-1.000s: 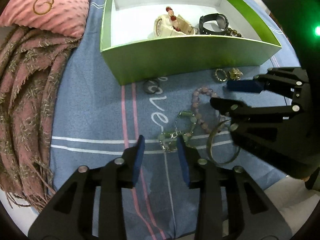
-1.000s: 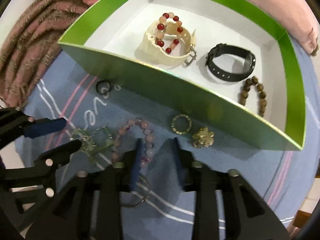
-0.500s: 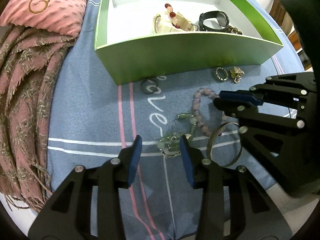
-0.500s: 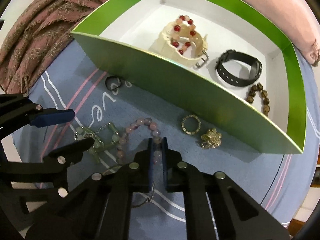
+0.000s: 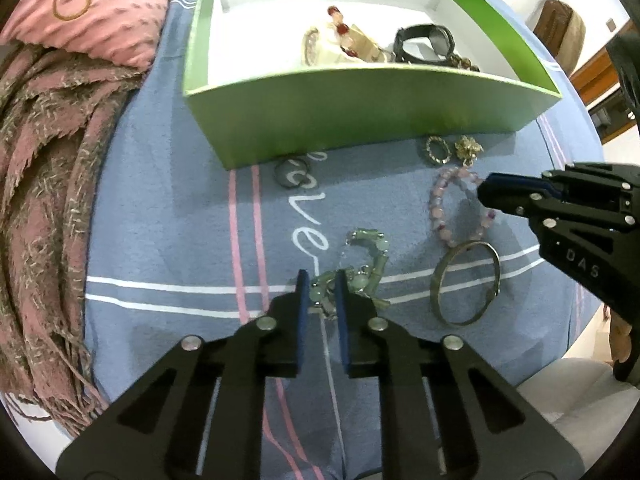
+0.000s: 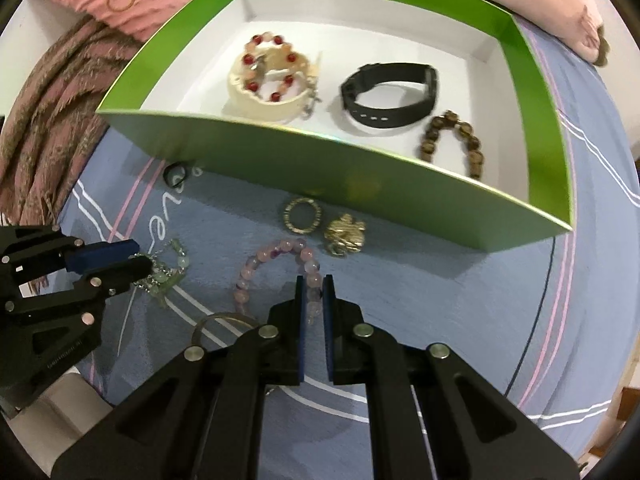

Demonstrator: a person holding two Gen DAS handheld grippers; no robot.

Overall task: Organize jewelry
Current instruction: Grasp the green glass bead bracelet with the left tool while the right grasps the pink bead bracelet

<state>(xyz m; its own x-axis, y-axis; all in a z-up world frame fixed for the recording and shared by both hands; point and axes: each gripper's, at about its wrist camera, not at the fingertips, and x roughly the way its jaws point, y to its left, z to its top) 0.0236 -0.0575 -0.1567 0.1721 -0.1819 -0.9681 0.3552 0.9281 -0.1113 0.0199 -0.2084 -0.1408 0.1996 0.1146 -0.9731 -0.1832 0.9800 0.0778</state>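
Observation:
A green box [image 5: 360, 116] [image 6: 360, 176] on the blue cloth holds a cream watch with a red-bead bracelet [image 6: 272, 76], a black band [image 6: 390, 96] and a brown bead bracelet [image 6: 452, 140]. My left gripper [image 5: 319, 286] is shut on the green bead bracelet [image 5: 360, 264], which still rests on the cloth; it shows in the right wrist view [image 6: 164, 276]. My right gripper [image 6: 314, 290] is shut on the pink bead bracelet [image 6: 276, 270], also seen in the left wrist view [image 5: 444, 208].
On the cloth lie a metal bangle [image 5: 466, 282], a gold ring [image 6: 302, 215], a gold brooch [image 6: 344, 234] and a dark ring [image 5: 292, 170]. A pink pillow [image 5: 92, 4] and a fringed scarf [image 5: 44, 184] lie to the left.
Both grippers closed: the right on the pink bead bracelet, then the left on the green bead bracelet. The left gripper moved forward onto it.

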